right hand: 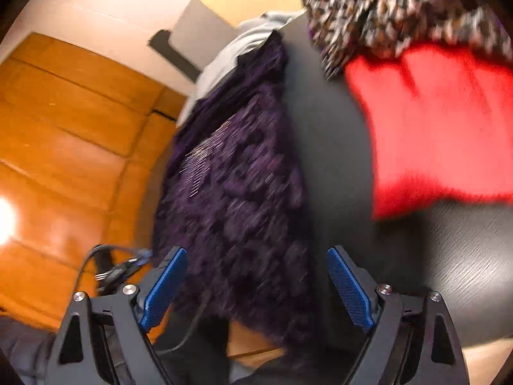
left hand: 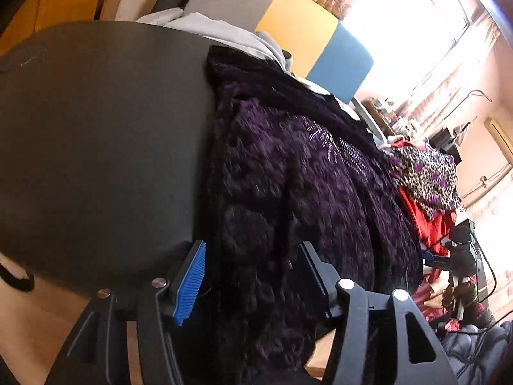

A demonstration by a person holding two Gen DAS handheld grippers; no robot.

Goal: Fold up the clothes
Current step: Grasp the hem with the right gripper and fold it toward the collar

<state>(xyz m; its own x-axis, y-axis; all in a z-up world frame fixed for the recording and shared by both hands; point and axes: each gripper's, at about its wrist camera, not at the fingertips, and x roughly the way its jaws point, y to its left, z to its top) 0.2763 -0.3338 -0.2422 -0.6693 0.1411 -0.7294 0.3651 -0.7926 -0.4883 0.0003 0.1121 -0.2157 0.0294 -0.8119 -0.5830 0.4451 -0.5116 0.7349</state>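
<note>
A dark purple fuzzy knit garment (left hand: 288,192) lies long and bumpy across the round black counter (left hand: 96,144), and one end droops over the counter's near edge. Its wool looks soft and lumpy, with darker blotches all over. One patch has little shiny threads that catch the light.

The left hand-held gripper (left hand: 253,276) sits right at that drooping end. Its two fingers are spread apart, with the purple wool between them. One finger has a bright blue ribbed pad (left hand: 190,284). The pictures are blurry here, so I cannot tell if the pads touch the wool.

The right hand-held gripper (right hand: 256,288) is spread wide too, at the garment's other side. Its flat blue pads (right hand: 349,288) have a fine bumpy grain.

Further along the counter lies a bright red smooth cloth (right hand: 442,128). A thin leopard-print cloth with purple spots (right hand: 384,6) is bunched on top of it. A soft pale grey garment (left hand: 224,32) lies at the far end, just beside the purple one.

The counter top is flat and dull, with fine scratchy lines. Below it is a shiny orange wooden floor (right hand: 64,144).
</note>
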